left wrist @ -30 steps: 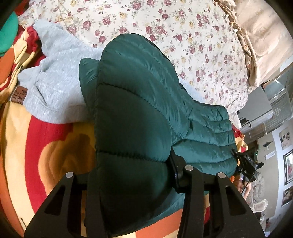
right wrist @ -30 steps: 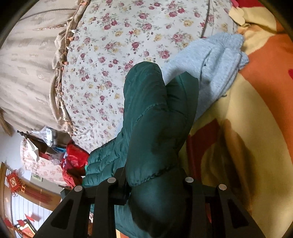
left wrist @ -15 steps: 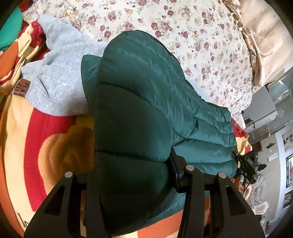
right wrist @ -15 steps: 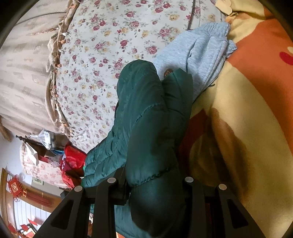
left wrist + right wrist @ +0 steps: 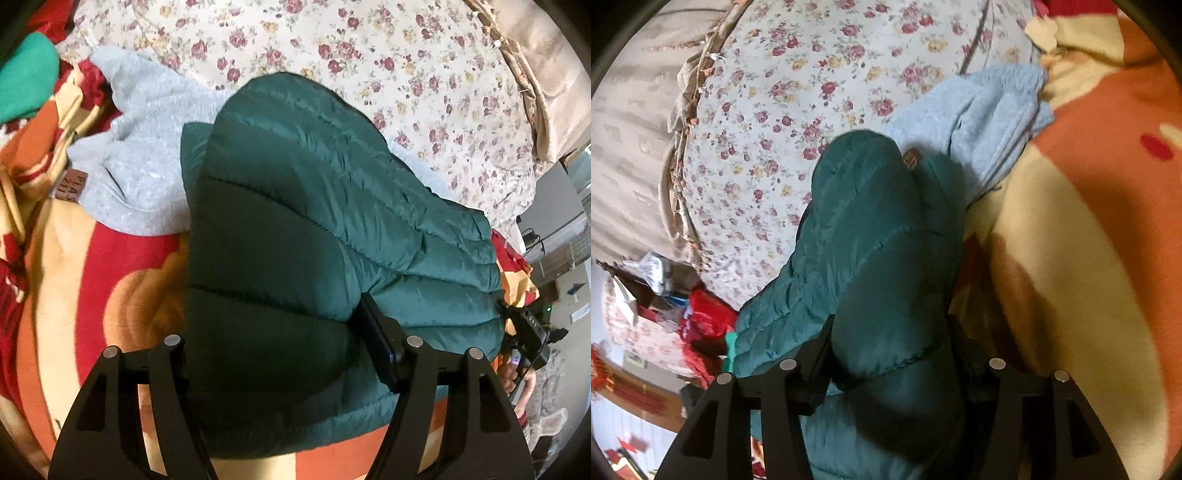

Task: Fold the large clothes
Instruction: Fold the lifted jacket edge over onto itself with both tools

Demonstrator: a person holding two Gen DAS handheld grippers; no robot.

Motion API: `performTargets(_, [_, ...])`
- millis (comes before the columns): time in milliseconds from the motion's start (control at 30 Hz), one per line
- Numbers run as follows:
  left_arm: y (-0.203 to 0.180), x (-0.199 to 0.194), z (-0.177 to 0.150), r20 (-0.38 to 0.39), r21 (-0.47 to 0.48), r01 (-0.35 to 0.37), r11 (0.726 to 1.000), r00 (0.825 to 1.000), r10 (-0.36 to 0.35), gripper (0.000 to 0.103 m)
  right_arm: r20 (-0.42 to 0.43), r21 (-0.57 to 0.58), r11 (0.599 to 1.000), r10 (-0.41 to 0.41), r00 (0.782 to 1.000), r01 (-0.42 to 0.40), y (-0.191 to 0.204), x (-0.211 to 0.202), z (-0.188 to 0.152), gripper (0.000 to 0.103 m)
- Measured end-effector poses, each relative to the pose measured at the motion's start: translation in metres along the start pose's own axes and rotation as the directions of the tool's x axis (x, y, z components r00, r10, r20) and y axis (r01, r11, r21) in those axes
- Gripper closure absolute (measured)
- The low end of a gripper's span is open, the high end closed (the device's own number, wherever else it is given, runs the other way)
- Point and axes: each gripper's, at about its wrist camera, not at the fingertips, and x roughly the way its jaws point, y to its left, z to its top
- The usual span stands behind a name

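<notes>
A dark green quilted puffer jacket (image 5: 295, 206) lies bunched on the bed, one end toward each gripper. My left gripper (image 5: 284, 332) is shut on a thick fold of the jacket, which bulges up between its fingers and hides the tips. My right gripper (image 5: 890, 354) is shut on the jacket's other end (image 5: 871, 236), the fabric filling the gap between its fingers. A grey fleece garment (image 5: 144, 147) lies under and behind the jacket; it also shows in the right wrist view (image 5: 982, 122).
A red, orange and cream blanket (image 5: 110, 277) covers the near bed, also seen in the right wrist view (image 5: 1089, 240). A floral quilt (image 5: 388, 55) lies behind. A green cloth (image 5: 26, 81) sits far left. Room clutter lies past the bed edge (image 5: 665, 295).
Both grippers keep their hold on the jacket. The views have shifted slightly, and the jacket's bulk sits a little further forward over the grey garment.
</notes>
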Motion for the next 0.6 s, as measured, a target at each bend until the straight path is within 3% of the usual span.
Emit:
performTargets(200, [0.008,-0.002,-0.002,0.006,-0.008,0.029,1.000,1.000,-0.029,0.031,-0.006,-0.041,0.999,-0.013,1.000,0.013,0.001,-0.008,-0.002,0.048])
performTargets(267, [0.010,0.003,-0.002,-0.007,-0.005,0.044,0.999,0.999,-0.044,0.023,-0.017,-0.040,0.999,-0.009,1.000,0.009,-0.002,-0.005,-0.004,0.039])
performTargets(367, [0.008,0.012,-0.004,-0.021,0.000,0.028,1.000,0.999,-0.028,0.022,-0.052,-0.008,1.000,0.027,0.998,-0.027,-0.009,0.008,-0.008,0.037])
performTargets(400, [0.006,0.011,-0.005,-0.018,0.011,0.024,1.000,1.000,-0.023,0.023,-0.063,-0.006,0.999,0.035,0.997,-0.036,-0.010,0.011,-0.009,0.044])
performTargets(433, [0.003,0.010,-0.005,-0.013,0.031,0.018,0.999,1.000,-0.017,0.030,-0.066,-0.009,0.999,0.042,0.997,-0.043,-0.010,0.011,-0.009,0.051])
performTargets(500, [-0.002,0.005,-0.006,-0.001,0.050,0.005,0.999,1.000,-0.005,0.036,-0.066,-0.009,0.997,0.072,0.995,-0.073,-0.008,0.007,-0.007,0.057])
performTargets(600, [-0.003,0.004,-0.006,0.003,0.045,-0.012,0.999,1.000,0.012,0.036,-0.067,-0.024,0.997,0.075,0.995,-0.076,-0.007,0.003,-0.007,0.057])
